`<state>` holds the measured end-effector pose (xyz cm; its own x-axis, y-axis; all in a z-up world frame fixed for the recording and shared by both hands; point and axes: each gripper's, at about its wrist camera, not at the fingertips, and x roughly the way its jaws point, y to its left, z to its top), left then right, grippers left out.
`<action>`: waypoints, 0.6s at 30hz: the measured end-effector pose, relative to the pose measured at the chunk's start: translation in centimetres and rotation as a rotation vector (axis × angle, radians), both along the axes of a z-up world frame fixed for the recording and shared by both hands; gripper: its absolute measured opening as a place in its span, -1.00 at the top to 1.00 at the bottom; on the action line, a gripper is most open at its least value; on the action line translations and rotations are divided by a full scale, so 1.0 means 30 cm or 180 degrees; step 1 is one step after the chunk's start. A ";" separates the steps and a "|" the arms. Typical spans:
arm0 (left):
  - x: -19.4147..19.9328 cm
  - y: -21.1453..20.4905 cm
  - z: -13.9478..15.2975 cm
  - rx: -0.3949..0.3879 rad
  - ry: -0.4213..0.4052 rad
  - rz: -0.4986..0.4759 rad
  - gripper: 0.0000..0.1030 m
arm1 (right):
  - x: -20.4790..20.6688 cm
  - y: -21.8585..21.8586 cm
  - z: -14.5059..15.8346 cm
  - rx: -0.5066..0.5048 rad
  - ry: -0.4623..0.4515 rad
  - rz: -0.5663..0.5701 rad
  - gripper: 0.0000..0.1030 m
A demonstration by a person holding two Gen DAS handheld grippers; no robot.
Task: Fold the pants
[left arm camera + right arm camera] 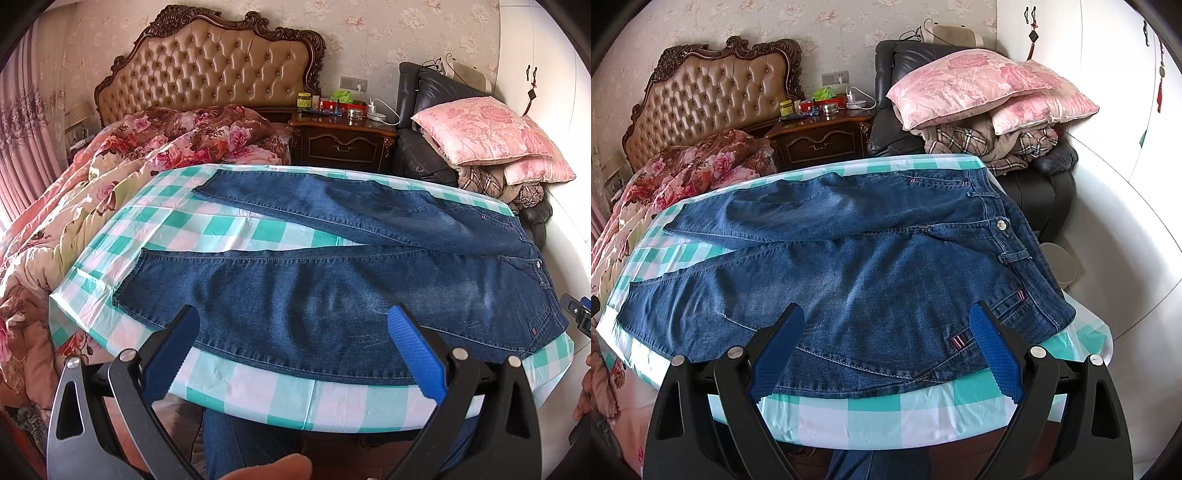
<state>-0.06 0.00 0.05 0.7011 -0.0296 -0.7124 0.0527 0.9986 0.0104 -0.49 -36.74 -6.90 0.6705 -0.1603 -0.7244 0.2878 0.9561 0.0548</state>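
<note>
Blue denim pants [332,295] lie spread flat on a table covered by a green-and-white checked plastic cloth [236,229], waistband to the right, both legs running left. Legs are split in a V, checked cloth showing between them; far leg angles toward the back edge, near leg lies along the front edge. Waist button [1000,223] and belt loops visible in right wrist view, red-striped pocket tags near the waist corner.

Left gripper [291,317], black frame with blue ribbed pads, jaws spread wide, nothing between them; hovers over the near leg around thigh level. Cannot tell if the tips touch the denim. Right gripper [886,314], same build, also spread wide and empty, sits over the hip/pocket area by the near edge. Its tip also shows at the right edge of the left wrist view.

Background: bed with tufted tan leather headboard [218,62] and floral quilt [122,155], dark wood nightstand [343,140] with small items, black leather armchair [1034,173] stacked with pink floral pillows [982,85] and plaid blanket.
</note>
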 end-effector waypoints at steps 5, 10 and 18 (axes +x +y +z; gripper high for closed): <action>-0.001 0.000 0.001 -0.0001 0.0000 0.0001 -0.97 | 0.000 0.001 -0.001 0.0002 -0.0003 0.0004 -0.71; 0.000 0.002 0.001 -0.0003 0.0001 -0.0001 -0.97 | 0.001 0.002 -0.002 0.0003 -0.0001 0.0005 -0.71; 0.002 0.000 0.002 -0.0002 0.0001 0.0001 -0.97 | 0.001 0.003 -0.002 -0.0006 0.0000 0.0000 -0.71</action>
